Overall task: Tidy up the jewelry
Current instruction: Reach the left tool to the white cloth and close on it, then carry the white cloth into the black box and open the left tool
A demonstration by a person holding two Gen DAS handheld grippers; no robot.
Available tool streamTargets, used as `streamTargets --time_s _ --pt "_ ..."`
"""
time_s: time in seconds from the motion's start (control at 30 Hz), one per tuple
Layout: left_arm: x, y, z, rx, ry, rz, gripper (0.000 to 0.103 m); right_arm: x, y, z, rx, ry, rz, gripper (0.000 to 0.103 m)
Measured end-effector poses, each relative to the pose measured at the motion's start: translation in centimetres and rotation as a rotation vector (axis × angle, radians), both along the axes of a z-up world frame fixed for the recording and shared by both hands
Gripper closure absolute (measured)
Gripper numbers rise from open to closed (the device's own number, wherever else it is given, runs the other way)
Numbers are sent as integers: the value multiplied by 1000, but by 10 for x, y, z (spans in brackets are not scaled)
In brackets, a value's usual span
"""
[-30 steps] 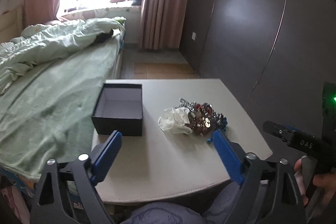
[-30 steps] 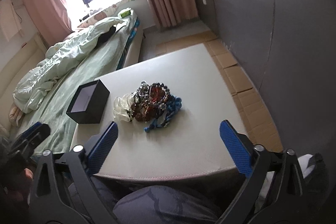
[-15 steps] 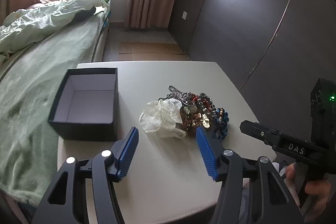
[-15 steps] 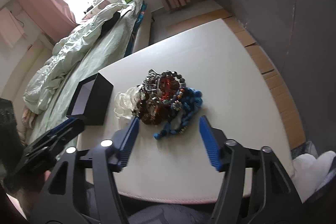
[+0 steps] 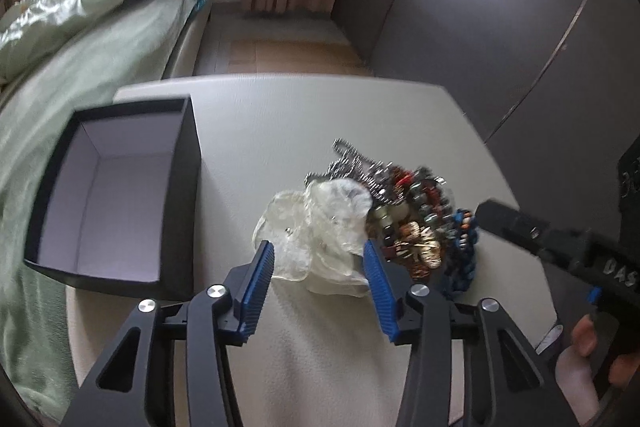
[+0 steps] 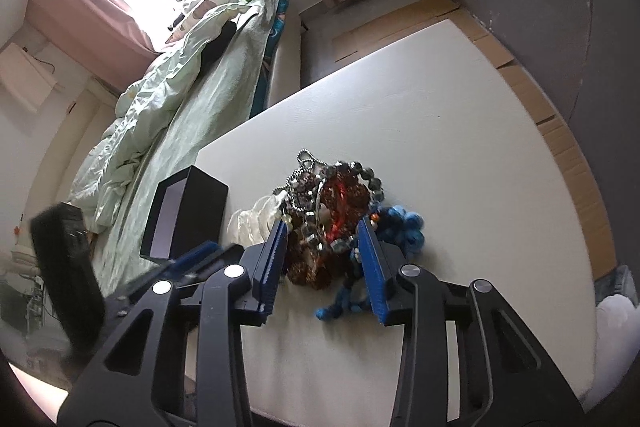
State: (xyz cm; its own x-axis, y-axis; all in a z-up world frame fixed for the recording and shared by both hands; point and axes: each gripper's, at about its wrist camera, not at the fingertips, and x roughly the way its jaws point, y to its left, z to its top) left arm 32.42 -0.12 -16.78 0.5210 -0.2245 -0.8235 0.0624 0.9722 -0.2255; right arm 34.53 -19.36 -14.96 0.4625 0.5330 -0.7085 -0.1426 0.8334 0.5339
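A pile of jewelry lies mid-table: a translucent white piece [image 5: 320,223], dark and red bead strands [image 5: 408,211] with a silver chain [image 5: 348,155], and a blue bead strand [image 5: 464,255]. An open, empty black box [image 5: 116,195] stands to its left. My left gripper [image 5: 318,253] is open with its jaws on either side of the white piece's near edge. My right gripper [image 6: 322,231] is open around the near part of the bead pile [image 6: 336,211]; the blue strand [image 6: 400,223] lies just right of it. The box [image 6: 184,215] shows at the left there.
The white table [image 5: 320,367] stands beside a bed with a green quilt [image 5: 100,39] on the left. A dark wardrobe wall [image 5: 500,7] runs along the right. The right gripper's body [image 5: 560,247] reaches in from the right in the left wrist view.
Both grippers have moved forward and down to the pile and their jaws have narrowed. The left now brackets the white piece, the right brackets the beads.
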Motion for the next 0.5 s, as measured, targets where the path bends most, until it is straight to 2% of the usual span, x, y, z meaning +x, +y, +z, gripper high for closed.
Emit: streamTargets --time_s 0.07,0.1,0.13,0.17,0.2,0.23,0.27,0.5 --pt "5 1 -6 -6 24 5 71 6 2 -2 9 7 -1 65" --pt "7 2 -8 -6 32 9 79 9 4 -2 15 9 2 66" --pt "8 3 -10 -10 42 11 85 13 6 -4 22 14 9 71" --pt "10 4 -13 -15 54 14 99 17 8 -5 24 22 13 75" --pt "10 4 -14 -16 55 19 101 21 9 -8 27 37 13 78" --pt "10 5 -12 -18 50 24 103 24 10 -11 35 46 13 86" --pt "8 7 -9 -26 36 28 103 26 10 -13 44 57 15 99" --pt "-5 16 23 -61 -61 53 103 28 0 -3 103 59 -30 99"
